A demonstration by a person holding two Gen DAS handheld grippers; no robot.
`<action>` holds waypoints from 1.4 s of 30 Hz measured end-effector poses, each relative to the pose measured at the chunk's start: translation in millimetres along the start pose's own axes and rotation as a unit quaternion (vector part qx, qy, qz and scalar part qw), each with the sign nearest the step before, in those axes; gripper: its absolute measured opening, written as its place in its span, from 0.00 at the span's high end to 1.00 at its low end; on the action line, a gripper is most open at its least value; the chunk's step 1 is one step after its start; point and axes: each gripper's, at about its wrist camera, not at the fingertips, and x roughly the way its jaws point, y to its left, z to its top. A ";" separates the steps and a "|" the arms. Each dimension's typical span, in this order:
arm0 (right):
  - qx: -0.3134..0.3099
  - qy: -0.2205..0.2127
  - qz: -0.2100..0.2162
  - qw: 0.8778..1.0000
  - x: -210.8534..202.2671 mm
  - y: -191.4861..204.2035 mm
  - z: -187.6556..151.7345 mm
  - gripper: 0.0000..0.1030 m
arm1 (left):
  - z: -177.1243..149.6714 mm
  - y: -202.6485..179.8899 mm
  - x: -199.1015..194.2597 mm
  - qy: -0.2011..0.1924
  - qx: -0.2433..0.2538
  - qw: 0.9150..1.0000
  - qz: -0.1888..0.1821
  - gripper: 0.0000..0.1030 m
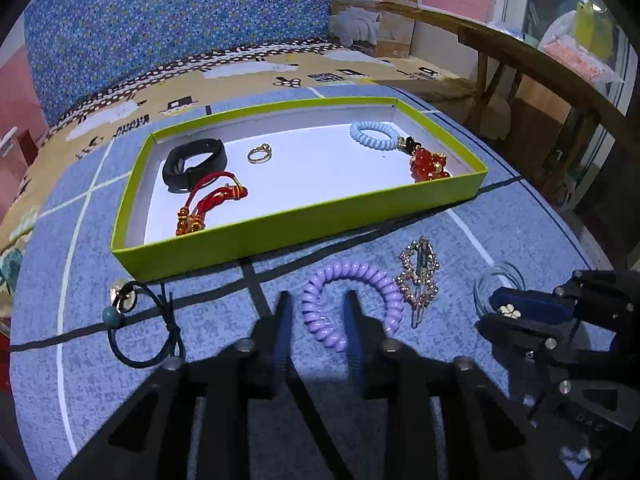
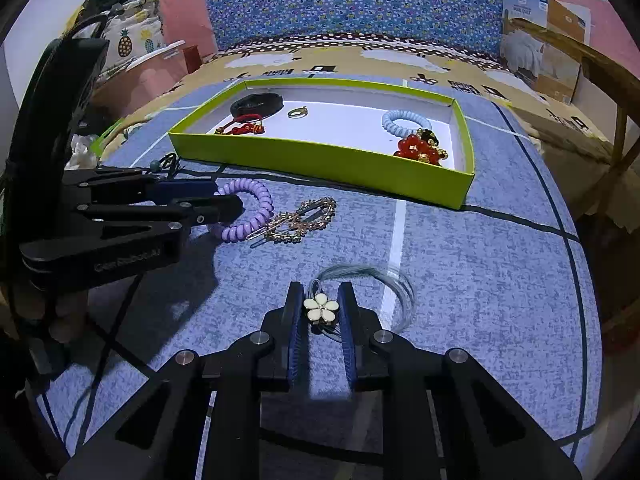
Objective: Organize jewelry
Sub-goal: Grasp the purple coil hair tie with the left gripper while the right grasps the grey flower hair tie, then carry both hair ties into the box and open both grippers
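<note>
A purple coil hair tie lies on the blue mat in front of the green box. My left gripper is shut on the coil's left side; the right wrist view shows its jaws closed on the strand. My right gripper is shut on a white flower charm of a grey-blue elastic hair tie, which rests on the mat. A rhinestone hair clip lies beside the coil. A dark elastic tie with beads lies at the left.
The box holds a black band, a gold ring, a red cord bracelet, a light blue coil and a red bead piece. A wooden chair stands at the right; a cardboard carton sits behind.
</note>
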 end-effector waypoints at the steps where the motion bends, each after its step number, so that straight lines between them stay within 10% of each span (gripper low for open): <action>1: -0.001 -0.001 -0.001 1.000 -0.6 -0.1 -0.3 0.83 | 0.1 0.3 0.0 0.000 0.000 1.000 0.002 0.89; 42: 0.004 -0.098 0.012 0.995 -33.6 -22.6 61.4 0.83 | 35.3 39.0 -44.8 -0.075 -0.038 0.996 -0.020 0.90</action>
